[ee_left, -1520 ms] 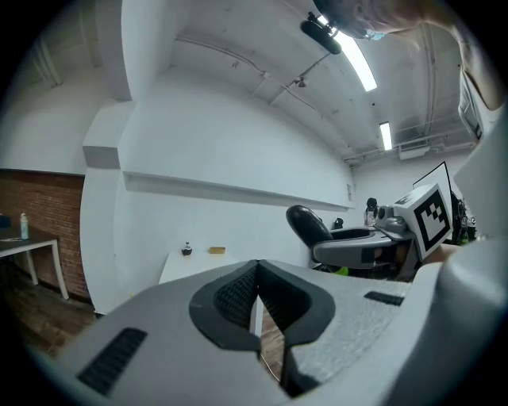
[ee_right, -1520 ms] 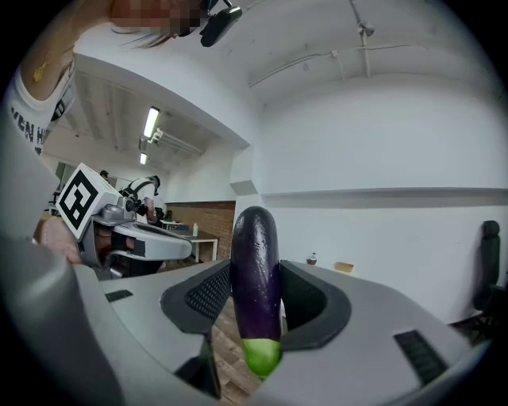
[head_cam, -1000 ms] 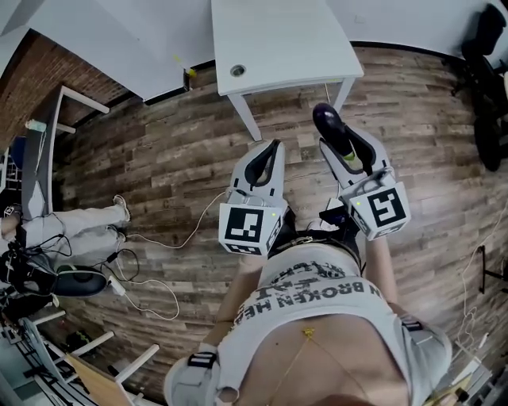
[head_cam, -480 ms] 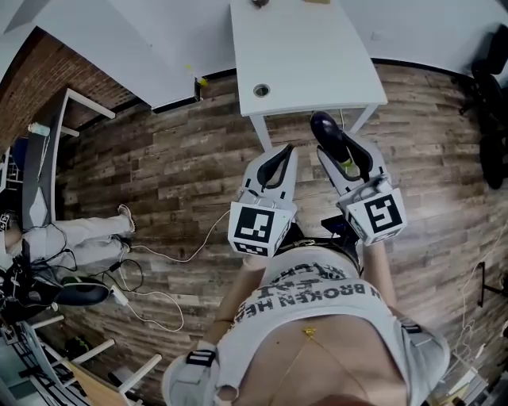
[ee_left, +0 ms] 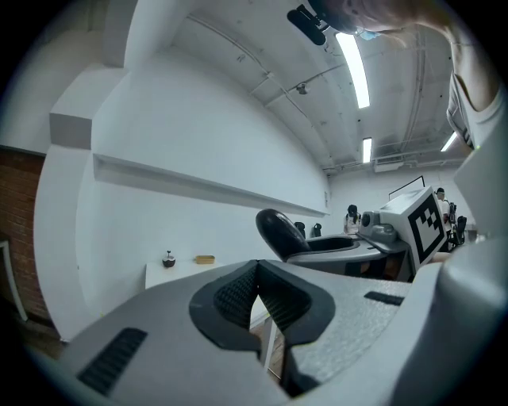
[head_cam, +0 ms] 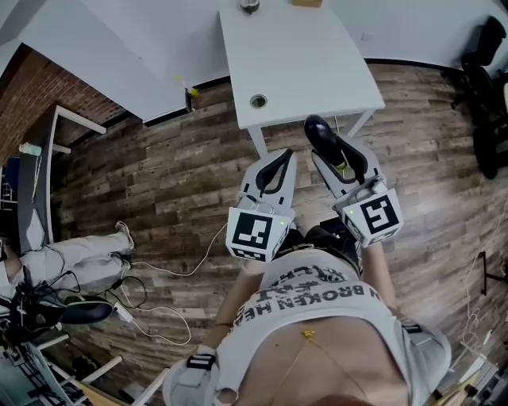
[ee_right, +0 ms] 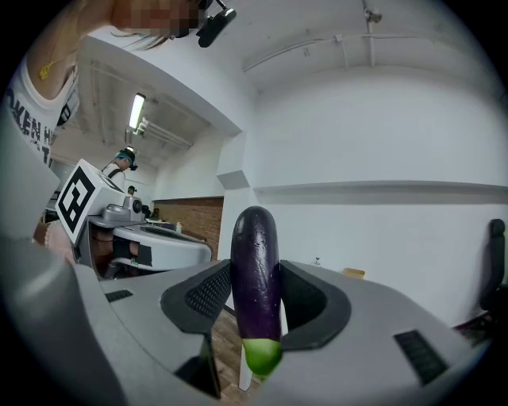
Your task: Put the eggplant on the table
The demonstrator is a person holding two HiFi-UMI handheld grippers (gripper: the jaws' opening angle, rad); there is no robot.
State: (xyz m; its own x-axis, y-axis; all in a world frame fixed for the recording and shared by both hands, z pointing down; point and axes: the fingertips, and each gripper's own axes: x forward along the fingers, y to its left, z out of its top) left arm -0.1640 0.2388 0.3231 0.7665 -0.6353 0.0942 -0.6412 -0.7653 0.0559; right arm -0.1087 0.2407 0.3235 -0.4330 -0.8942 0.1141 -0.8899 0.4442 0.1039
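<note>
A dark purple eggplant (head_cam: 320, 133) with a green stem end stands upright between the jaws of my right gripper (head_cam: 336, 155), which is shut on it. In the right gripper view the eggplant (ee_right: 255, 254) fills the gap between the pads of that gripper (ee_right: 255, 270), stem end down. My left gripper (head_cam: 275, 170) is beside it, shut and holding nothing; its pads meet in the left gripper view (ee_left: 255, 279). The white table (head_cam: 317, 71) lies just ahead, its near edge right by both grippers' tips. The eggplant (ee_left: 278, 231) also shows in the left gripper view.
On the table's far end sit a small dark object (head_cam: 249, 6) and a yellowish box (head_cam: 306, 3); a round cable hole (head_cam: 258, 101) is near the front corner. Black office chairs (head_cam: 484, 95) stand at right. A seated person's legs (head_cam: 71, 246) and floor cables (head_cam: 151, 293) lie at left.
Both grippers have moved forward over the wood floor toward the white table, which now sits right by their tips. The eggplant stays gripped in the right gripper.
</note>
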